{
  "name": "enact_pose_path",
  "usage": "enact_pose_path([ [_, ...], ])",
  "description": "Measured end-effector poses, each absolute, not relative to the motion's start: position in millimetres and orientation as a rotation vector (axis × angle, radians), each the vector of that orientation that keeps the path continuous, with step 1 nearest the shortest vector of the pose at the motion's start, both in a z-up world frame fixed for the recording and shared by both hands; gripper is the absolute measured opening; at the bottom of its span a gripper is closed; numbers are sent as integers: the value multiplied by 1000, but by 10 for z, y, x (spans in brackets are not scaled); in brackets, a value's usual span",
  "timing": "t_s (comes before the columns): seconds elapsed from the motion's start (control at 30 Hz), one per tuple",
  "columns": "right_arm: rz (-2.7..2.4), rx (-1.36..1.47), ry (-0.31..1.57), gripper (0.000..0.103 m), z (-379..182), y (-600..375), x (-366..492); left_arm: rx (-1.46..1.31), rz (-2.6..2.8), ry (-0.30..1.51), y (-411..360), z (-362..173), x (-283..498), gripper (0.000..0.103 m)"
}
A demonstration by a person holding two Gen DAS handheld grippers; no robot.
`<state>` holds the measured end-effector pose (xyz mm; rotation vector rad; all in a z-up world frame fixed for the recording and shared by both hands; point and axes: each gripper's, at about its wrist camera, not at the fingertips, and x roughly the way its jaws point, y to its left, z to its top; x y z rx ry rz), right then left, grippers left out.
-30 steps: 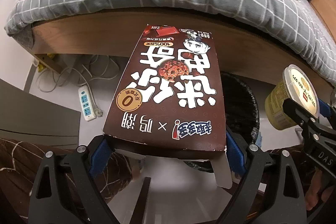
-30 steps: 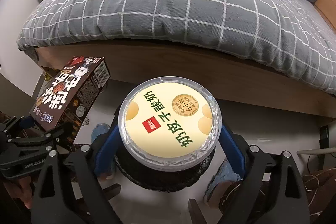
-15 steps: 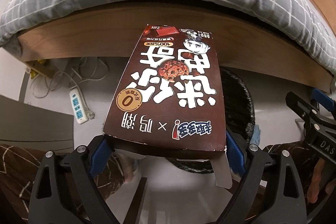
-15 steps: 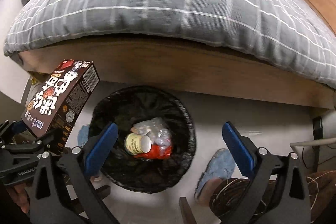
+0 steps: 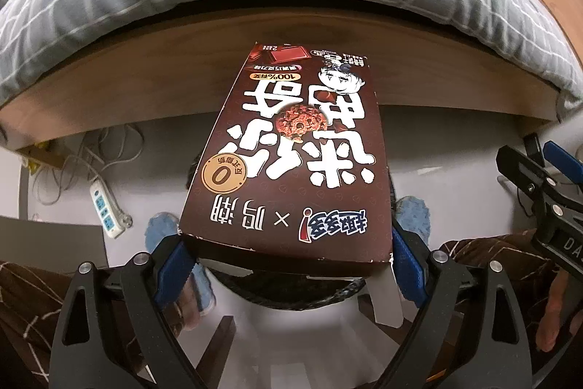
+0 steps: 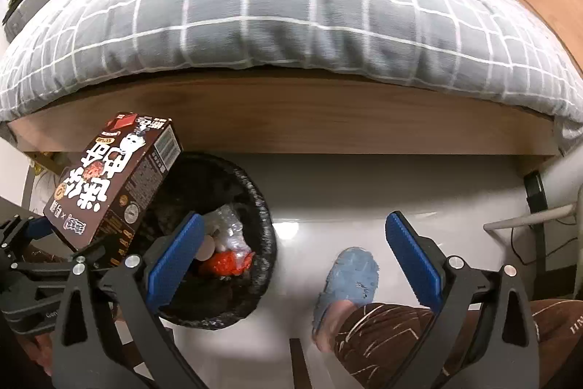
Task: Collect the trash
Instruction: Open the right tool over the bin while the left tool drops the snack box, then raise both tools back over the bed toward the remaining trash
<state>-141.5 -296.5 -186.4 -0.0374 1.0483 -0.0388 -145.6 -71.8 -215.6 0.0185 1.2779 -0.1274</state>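
Left gripper [image 5: 288,265] clamps the box [image 5: 291,163] above the bin [image 6: 233,243] for dropping; right gripper [image 6: 291,257] gapes, holding nothing.

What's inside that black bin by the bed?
In the bin lie crumpled clear plastic, a red wrapper and a pale round cup. The brown box and the right hand-held gripper cover part of the inside, so the rest is hidden.
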Motion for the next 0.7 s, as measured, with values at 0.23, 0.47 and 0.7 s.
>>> enact_pose_path([
  [0.23, -61, -7, 1047, 95, -1844, -3063, -1422, 79, -125, 1252, -864, -2131, -1440, 96],
  [0.47, -46, -11, 1028, 96, -1773, -2953, -1398, 62, -98, 1246, -719, -2147, -1410, 97],
  [0.7, -27, -25, 943, 96, -1491, -2844, -1366, 29, -91, 1161, -586, -1812, -1386, 97],
])
